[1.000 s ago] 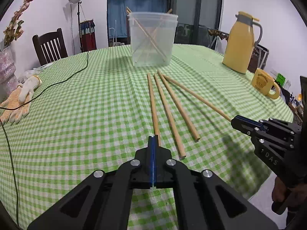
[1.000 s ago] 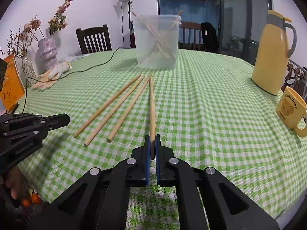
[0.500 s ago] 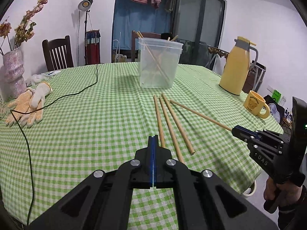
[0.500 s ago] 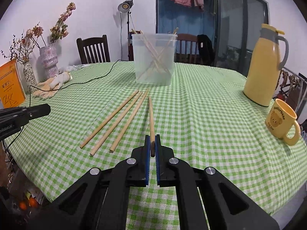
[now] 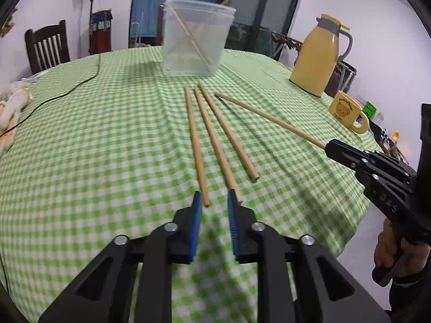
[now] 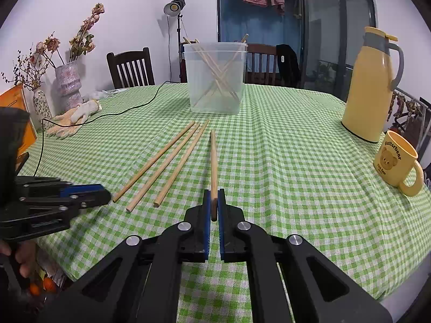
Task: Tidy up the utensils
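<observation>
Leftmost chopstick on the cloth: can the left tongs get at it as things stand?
Probably yes. The left tongs are opening, with that chopstick's near end just ahead of the gap and only bare tablecloth around. The right tongs grip a different chopstick, well aside.

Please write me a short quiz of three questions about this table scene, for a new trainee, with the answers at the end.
1. True or false: the right gripper holds a chopstick.
2. How many chopsticks lie loose on the tablecloth?
3. The left gripper jaws are: A) clamped on a chopstick, B) opening with nothing gripped, C) inside the clear container.

Key: 1 true; 2 three; 3 B.
</observation>
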`<state>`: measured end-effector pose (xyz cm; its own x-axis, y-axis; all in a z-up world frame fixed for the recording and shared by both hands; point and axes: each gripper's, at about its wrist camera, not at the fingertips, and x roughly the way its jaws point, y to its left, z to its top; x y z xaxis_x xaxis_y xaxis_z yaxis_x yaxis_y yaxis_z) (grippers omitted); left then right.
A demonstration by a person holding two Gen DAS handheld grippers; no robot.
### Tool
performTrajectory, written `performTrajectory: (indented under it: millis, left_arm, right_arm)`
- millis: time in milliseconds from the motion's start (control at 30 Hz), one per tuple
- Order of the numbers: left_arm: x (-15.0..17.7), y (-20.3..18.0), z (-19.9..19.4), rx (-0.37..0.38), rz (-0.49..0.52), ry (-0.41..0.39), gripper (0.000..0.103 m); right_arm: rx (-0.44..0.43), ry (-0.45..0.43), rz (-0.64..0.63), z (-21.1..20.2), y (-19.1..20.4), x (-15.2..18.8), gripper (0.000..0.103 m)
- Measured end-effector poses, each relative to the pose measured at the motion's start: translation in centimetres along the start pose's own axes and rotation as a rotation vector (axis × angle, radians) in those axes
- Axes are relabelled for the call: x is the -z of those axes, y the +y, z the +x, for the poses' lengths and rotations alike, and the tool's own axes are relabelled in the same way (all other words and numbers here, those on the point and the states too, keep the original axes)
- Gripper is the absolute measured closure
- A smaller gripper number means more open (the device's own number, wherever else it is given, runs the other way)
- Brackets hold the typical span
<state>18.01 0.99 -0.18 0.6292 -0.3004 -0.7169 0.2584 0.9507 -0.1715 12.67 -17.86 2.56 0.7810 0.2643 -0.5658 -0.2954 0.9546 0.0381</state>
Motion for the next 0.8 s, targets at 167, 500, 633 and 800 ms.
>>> performTrajectory:
  millis: [167, 500, 633, 800]
  left_arm:
    - [-0.6, -0.8, 2.4, -0.041, 0.051, 0.035, 0.084]
    - [-1.0, -0.1, 2.8, -0.021, 0.033, 0.037, 0.084]
    - [-0.9, -0.5, 2.9, -0.024, 0.081, 0.030, 0.090]
    - [-0.9, -0.5, 3.1, -0.076, 0.065, 0.009, 0.100]
  right_arm:
    - [0.001, 0.014, 0.025, 0.7, -0.6, 0.3, 0.098]
    - [0.004, 0.033, 0.043, 1.6, -1.5, 0.4, 0.098]
    - [-0.001, 0.045, 0.041, 2.1, -1.3, 0.5, 0.098]
    - [-0.004, 0.042, 0.041, 1.9, -1.4, 0.5, 0.098]
